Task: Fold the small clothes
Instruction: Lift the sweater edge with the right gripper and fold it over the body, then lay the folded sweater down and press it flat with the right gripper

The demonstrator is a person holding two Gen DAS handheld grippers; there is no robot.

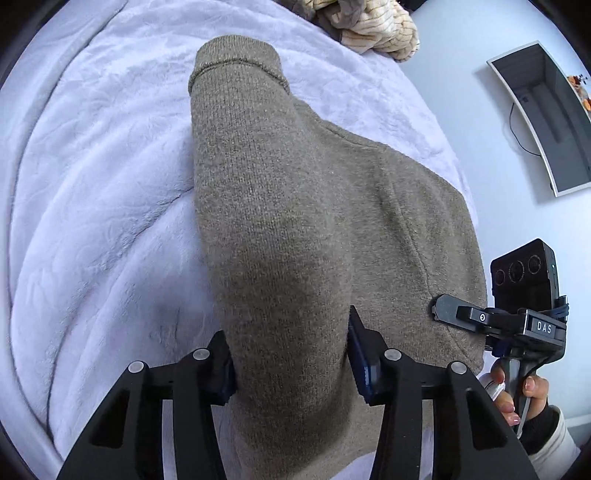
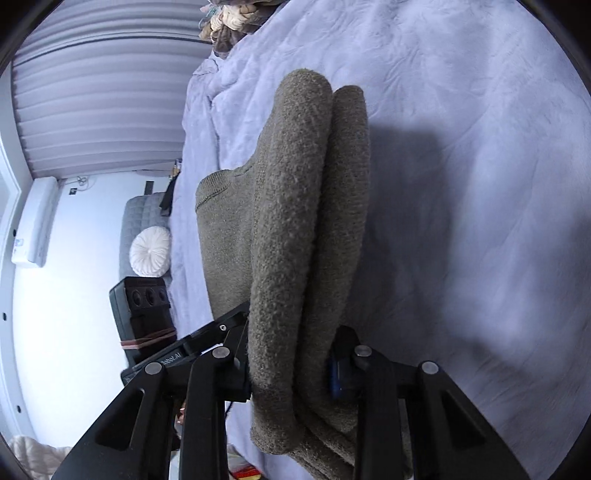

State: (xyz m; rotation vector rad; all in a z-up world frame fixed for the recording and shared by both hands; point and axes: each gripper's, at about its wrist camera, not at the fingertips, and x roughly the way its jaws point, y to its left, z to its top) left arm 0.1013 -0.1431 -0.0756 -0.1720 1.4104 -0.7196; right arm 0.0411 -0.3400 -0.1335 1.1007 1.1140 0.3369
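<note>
- Left wrist view: the left gripper (image 1: 291,363) had its jaws pinching a thick bunch of the grey-brown knit sweater (image 1: 295,206), which ran forward from the fingers over the pale fleecy blanket (image 1: 96,177), the cuffed sleeve end farthest away.
- In the same view the right gripper (image 1: 441,311) met the sweater's right edge; from here I could not tell how its jaws stood. Its body bore a small plate reading "DAS", the only clear writing.
- A heap of cream and brown clothes (image 1: 373,29) lay at the far end of the blanket.
- Right wrist view: the right gripper (image 2: 291,373) had its jaws closed on two stacked layers of the sweater (image 2: 295,206), which appeared lifted above the blanket (image 2: 461,184).
- The left gripper (image 2: 221,332) showed beside the cloth; a partial label on it seemed to end in "obot.AI".
- Judgement: a fold seemed under way, both ends held; next the doubled cloth would need laying flat, edges aligned, before release.
</note>
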